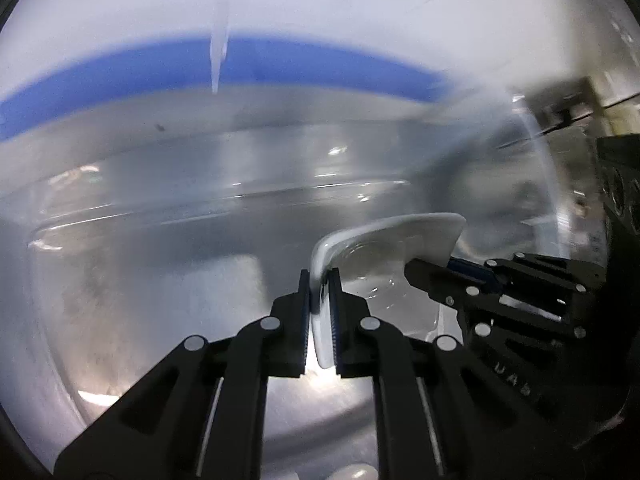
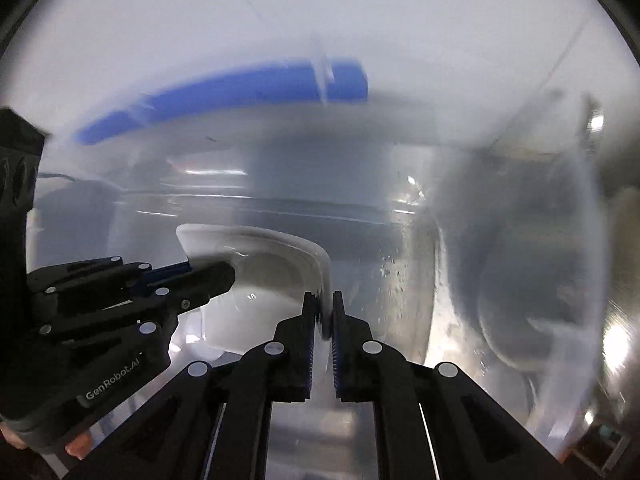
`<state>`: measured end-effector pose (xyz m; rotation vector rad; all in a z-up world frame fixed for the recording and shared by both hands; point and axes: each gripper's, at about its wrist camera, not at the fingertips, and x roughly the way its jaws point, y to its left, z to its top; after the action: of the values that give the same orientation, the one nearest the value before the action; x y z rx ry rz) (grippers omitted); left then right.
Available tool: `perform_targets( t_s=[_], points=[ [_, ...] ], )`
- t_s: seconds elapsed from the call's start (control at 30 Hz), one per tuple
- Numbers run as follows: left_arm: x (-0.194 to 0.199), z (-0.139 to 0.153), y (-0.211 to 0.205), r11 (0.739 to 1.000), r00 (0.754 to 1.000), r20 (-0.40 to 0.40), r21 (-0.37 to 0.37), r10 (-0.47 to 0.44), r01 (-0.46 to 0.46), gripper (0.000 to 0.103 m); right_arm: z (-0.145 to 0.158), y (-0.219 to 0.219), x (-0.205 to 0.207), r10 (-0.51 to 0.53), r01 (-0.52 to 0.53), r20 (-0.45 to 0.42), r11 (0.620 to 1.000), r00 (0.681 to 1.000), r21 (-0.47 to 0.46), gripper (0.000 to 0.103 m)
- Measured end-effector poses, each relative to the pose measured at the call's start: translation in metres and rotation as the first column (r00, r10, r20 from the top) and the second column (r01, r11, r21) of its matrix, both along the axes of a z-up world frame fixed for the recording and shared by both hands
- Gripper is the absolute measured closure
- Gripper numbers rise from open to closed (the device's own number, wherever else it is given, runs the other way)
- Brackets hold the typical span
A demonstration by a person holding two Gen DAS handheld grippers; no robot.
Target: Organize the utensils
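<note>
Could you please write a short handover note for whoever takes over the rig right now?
Left hand-held gripper: shut on the left rim of the white dish.
Right hand-held gripper: shut on the opposite rim of the same dish.
The dish is held between both, inside or just above a clear plastic bin with a blue strip behind it; the blur hides whether it touches the bin.
Done: dish gripped by both.
Left: set it down, release. No other utensils in view.

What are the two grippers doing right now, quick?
Left gripper: shut on the left rim of the white dish.
Right gripper: shut on the dish's right rim.
</note>
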<state>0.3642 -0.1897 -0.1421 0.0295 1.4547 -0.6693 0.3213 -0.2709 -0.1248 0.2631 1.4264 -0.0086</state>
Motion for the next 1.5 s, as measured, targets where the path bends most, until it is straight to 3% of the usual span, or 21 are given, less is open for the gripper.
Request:
perform_targets(
  t_s=[0.17, 0.27, 0.33, 0.43, 0.5, 0.57, 0.6, 0.7, 0.73, 0.77, 0.8, 0.9, 0.93, 1.07, 1.2, 1.33, 1.43, 1.5],
  points=[
    [0.013, -0.027, -0.011, 1.0, 0.999, -0.046, 0.018, 0.003, -0.002, 0.095, -0.025, 0.011, 0.017, 0.018, -0.021, -0.048, 0.998, 0.999, -0.058, 0.089],
    [0.013, -0.024, -0.017, 0.999, 1.0, -0.028, 0.04, 0.007, -0.006, 0.093, -0.031, 0.013, 0.012, 0.029, -0.034, -0.068, 0.997, 0.997, -0.073, 0.085],
    [0.009, -0.011, -0.017, 0.998, 1.0, 0.006, 0.057, 0.018, -0.018, 0.088, -0.019, 0.012, 0.006, 0.031, -0.034, -0.033, 0.994, 0.999, -0.103, 0.083],
    [-0.014, 0.044, 0.0, 0.999, 0.99, 0.138, 0.012, 0.04, -0.042, 0.088, 0.038, 0.014, -0.031, 0.059, -0.044, 0.112, 0.991, 0.992, -0.129, 0.083],
    [-0.046, 0.092, 0.015, 0.998, 0.967, 0.249, -0.045, 0.05, -0.04, 0.088, 0.09, 0.012, -0.076, 0.084, -0.066, 0.272, 0.995, 0.959, -0.076, 0.083],
    [-0.096, 0.141, 0.032, 0.986, 0.944, 0.326, -0.164, 0.055, -0.001, 0.084, 0.127, 0.009, -0.13, 0.096, -0.097, 0.388, 0.995, 0.917, -0.016, 0.083],
    [-0.126, 0.161, 0.04, 0.977, 0.927, 0.371, -0.21, 0.055, 0.027, 0.078, 0.14, 0.006, -0.162, 0.098, -0.118, 0.43, 0.993, 0.897, 0.021, 0.077],
    [-0.211, 0.187, 0.059, 0.967, 0.854, 0.519, -0.234, 0.034, 0.104, 0.067, 0.141, 0.002, -0.243, 0.085, -0.135, 0.472, 0.988, 0.877, 0.073, 0.067],
    [-0.241, 0.185, 0.059, 0.967, 0.833, 0.553, -0.22, 0.016, 0.127, 0.067, 0.134, 0.002, -0.26, 0.08, -0.131, 0.465, 0.988, 0.882, 0.08, 0.067],
    [-0.263, 0.177, 0.059, 0.969, 0.829, 0.559, -0.198, -0.011, 0.146, 0.067, 0.12, 0.001, -0.282, 0.064, -0.113, 0.444, 0.99, 0.894, 0.084, 0.067],
    [-0.274, 0.171, 0.067, 0.971, 0.839, 0.543, -0.181, -0.035, 0.158, 0.067, 0.109, 0.0, -0.293, 0.05, -0.092, 0.423, 0.992, 0.905, 0.081, 0.067],
    [-0.305, 0.119, 0.052, 0.971, 0.907, 0.4, -0.137, -0.128, 0.197, 0.067, 0.052, -0.001, -0.316, -0.031, 0.008, 0.304, 0.997, 0.952, 0.078, 0.067],
    [-0.314, 0.107, 0.061, 0.972, 0.915, 0.378, -0.123, -0.141, 0.201, 0.067, 0.029, -0.005, -0.322, -0.08, 0.059, 0.26, 0.994, 0.962, 0.088, 0.067],
    [-0.305, 0.044, 0.038, 0.982, 0.948, 0.271, -0.042, -0.169, 0.187, 0.067, -0.01, -0.007, -0.318, -0.167, 0.138, 0.204, 0.979, 0.965, 0.149, 0.067],
    [-0.289, 0.019, 0.028, 0.987, 0.951, 0.268, 0.004, -0.158, 0.162, 0.067, -0.032, -0.001, -0.306, -0.201, 0.176, 0.175, 0.973, 0.964, 0.148, 0.067],
    [-0.269, 0.008, 0.015, 0.991, 0.957, 0.257, 0.003, -0.133, 0.137, 0.069, -0.049, 0.001, -0.297, -0.24, 0.211, 0.152, 0.959, 0.959, 0.188, 0.067],
    [-0.261, -0.006, 0.011, 0.993, 0.972, 0.208, -0.013, -0.112, 0.117, 0.077, -0.055, 0.004, -0.293, -0.248, 0.217, 0.15, 0.956, 0.957, 0.196, 0.068],
    [-0.265, -0.012, 0.012, 0.993, 0.976, 0.188, -0.019, -0.114, 0.119, 0.084, -0.057, 0.007, -0.291, -0.243, 0.212, 0.15, 0.957, 0.958, 0.197, 0.073]
  ],
)
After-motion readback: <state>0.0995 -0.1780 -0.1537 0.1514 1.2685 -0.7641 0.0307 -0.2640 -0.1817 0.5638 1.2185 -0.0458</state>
